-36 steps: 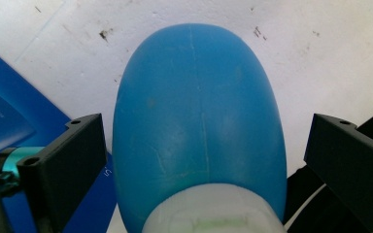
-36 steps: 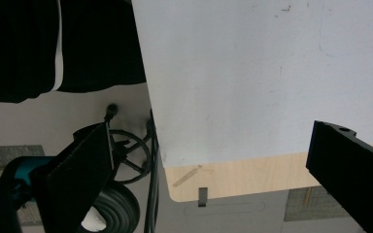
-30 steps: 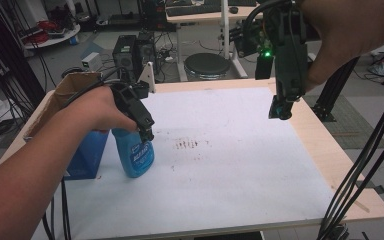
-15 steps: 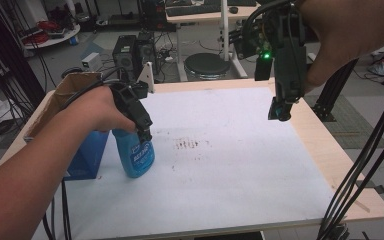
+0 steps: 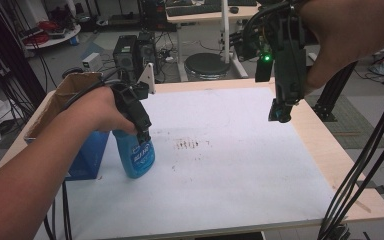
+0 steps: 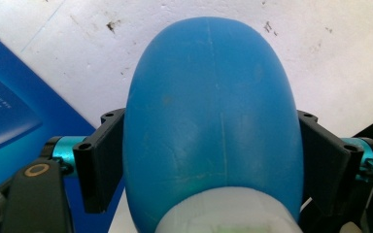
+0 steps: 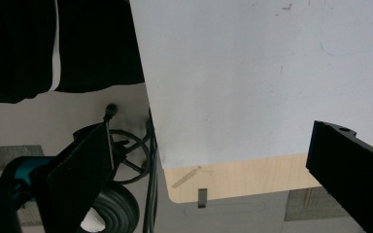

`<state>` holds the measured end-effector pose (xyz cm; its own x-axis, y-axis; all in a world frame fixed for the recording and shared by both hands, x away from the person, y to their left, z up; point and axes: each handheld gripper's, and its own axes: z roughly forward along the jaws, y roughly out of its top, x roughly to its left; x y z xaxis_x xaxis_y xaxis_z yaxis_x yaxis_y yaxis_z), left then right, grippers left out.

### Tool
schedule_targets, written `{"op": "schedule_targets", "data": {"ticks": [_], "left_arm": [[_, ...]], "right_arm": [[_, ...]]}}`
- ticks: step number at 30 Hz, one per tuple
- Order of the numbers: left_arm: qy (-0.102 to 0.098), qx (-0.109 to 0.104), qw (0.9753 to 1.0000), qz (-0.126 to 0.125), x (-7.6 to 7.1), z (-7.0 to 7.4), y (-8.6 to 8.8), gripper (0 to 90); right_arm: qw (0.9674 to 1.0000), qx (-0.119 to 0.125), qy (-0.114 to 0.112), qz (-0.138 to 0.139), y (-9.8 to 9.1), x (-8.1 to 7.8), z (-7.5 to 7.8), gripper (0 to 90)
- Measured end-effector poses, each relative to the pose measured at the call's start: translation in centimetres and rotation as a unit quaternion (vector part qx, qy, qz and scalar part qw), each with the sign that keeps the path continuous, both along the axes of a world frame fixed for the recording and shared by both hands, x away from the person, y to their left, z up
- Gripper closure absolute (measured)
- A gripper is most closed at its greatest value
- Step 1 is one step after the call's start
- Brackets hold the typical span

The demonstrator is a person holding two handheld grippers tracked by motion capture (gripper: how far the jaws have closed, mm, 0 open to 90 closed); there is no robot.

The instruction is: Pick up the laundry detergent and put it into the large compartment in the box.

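Left claw (image 6: pixel 209 160) clamped on the blue plastic spray bottle (image 5: pixel 136 156); right claw (image 5: pixel 279 116) idle in the air.

Bottle stands upright at the left side of the white-covered wooden surface (image 5: pixel 240 165), just beside a blue carton (image 5: pixel 87 159) and near an open brown cardboard box (image 5: pixel 60 100). Left claw's jaws have just been closing; in the left gripper view both black pads sit flush against the sides of the bottle's rounded blue body (image 6: pixel 213 111), bottle between them, grip taken near the top below the trigger head. Right claw hangs high over the far right part of the surface, pointing down, jaws spread wide with nothing between them; well apart from the bottle. Small dark smudges (image 5: pixel 186 144) on the white cover, near the bottle's right.
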<state>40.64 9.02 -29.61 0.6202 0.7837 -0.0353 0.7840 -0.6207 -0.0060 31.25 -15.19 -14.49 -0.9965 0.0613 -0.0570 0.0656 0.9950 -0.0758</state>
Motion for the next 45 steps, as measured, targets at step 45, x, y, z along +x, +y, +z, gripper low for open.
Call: {"op": "schedule_targets", "data": {"ticks": [45], "left_arm": [[-0.014,0.015,0.9998,-0.001,-0.19,0.12,-0.29,38.0]], "right_arm": [[1.0,-0.001,-0.001,-0.003,-0.01,0.15,-0.02,2.0]]}}
